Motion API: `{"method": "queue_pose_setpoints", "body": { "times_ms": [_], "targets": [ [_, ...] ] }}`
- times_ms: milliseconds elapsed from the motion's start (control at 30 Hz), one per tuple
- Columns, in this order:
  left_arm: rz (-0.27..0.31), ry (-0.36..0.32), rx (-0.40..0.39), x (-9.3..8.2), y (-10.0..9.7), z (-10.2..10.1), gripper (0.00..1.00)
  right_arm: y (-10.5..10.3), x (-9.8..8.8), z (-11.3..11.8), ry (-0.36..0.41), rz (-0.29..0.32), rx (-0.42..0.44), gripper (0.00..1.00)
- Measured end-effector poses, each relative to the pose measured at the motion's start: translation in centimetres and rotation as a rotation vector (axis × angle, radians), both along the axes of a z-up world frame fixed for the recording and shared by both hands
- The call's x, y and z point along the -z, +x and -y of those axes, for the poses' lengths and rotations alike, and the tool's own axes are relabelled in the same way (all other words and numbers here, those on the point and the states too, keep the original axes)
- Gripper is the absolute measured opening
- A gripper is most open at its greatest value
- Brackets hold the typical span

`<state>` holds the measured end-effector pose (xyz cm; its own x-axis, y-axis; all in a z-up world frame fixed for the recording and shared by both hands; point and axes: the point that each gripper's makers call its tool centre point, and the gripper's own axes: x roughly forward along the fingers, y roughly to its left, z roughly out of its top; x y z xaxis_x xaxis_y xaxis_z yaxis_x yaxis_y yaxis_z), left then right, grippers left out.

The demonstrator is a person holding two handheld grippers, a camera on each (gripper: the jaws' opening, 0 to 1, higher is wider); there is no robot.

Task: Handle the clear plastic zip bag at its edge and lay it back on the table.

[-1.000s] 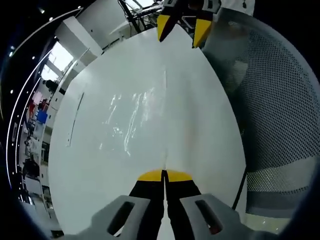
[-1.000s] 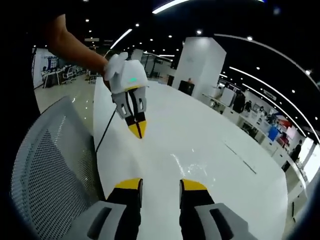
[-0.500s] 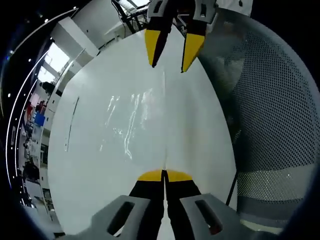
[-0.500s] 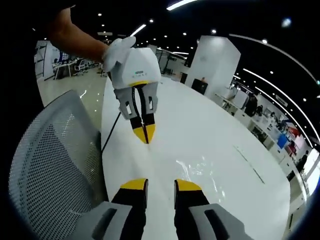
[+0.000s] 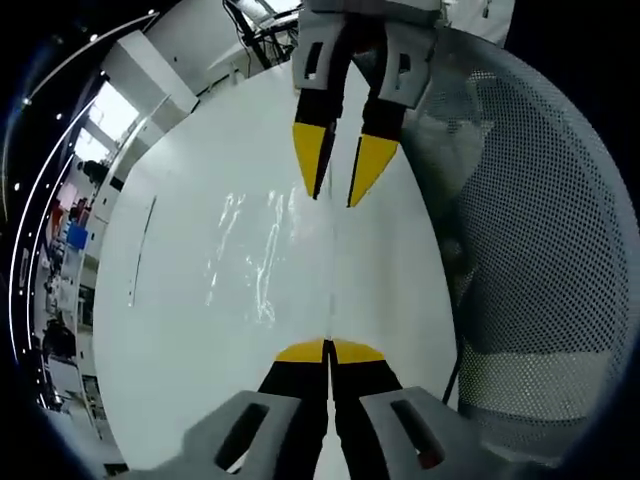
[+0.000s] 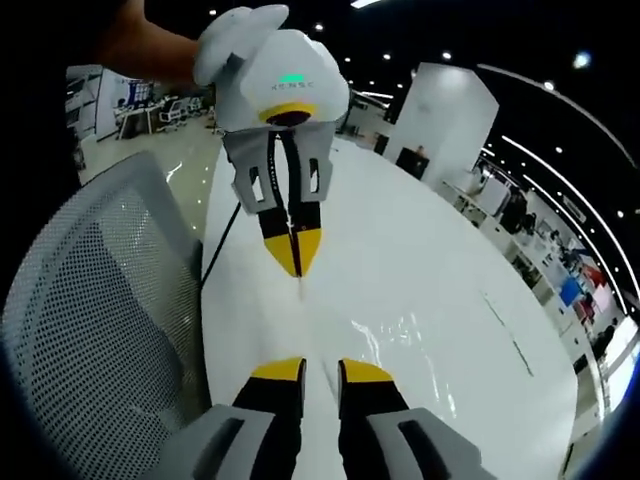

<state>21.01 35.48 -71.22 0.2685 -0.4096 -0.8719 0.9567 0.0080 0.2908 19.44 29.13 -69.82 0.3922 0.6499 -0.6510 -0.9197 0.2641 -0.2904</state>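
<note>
The clear zip bag (image 5: 262, 250) lies flat on the white table (image 5: 180, 340), showing mostly as glints; its thin edge runs as a line down to my left gripper (image 5: 328, 350). That gripper is shut, pinching the bag's edge at its near end. My right gripper (image 5: 335, 185) reaches in from the top of the left gripper view, over the far end of that edge, jaws a little apart with nothing between them. In the right gripper view my right gripper (image 6: 320, 372) stands narrowly open, facing the shut left gripper (image 6: 295, 260); the bag (image 6: 400, 330) glints to the right.
A grey mesh chair (image 5: 540, 250) stands against the table's side, also the chair (image 6: 90, 320) at left in the right gripper view. A black cable (image 5: 455, 370) hangs by the table's edge. A person's forearm (image 6: 140, 50) holds the left gripper.
My right gripper has come much closer to the left gripper along the bag's edge, and its jaws have narrowed. The left gripper has stayed shut in place.
</note>
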Motion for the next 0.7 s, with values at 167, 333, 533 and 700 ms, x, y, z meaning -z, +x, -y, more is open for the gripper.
{"method": "queue_pose_setpoints", "body": {
  "times_ms": [167, 333, 533, 700],
  "targets": [
    [-0.001, -0.008, 0.006, -0.2, -0.3, 0.5, 0.00, -0.2, 0.5, -0.2, -0.025, 0.003, -0.011, 0.01],
    [-0.003, -0.041, 0.000, -0.8, -0.6, 0.9, 0.00, -0.3, 0.9, 0.0, -0.051, 0.018, -0.028, 0.00],
    [0.004, -0.079, 0.003, -1.4, -0.7, 1.1, 0.00, -0.3, 0.9, 0.2, -0.063, 0.037, -0.048, 0.00],
    [0.051, -0.115, 0.046, -1.7, -0.6, 1.2, 0.00, -0.4, 0.6, 0.3, -0.066, 0.050, -0.066, 0.00]
  ]
}}
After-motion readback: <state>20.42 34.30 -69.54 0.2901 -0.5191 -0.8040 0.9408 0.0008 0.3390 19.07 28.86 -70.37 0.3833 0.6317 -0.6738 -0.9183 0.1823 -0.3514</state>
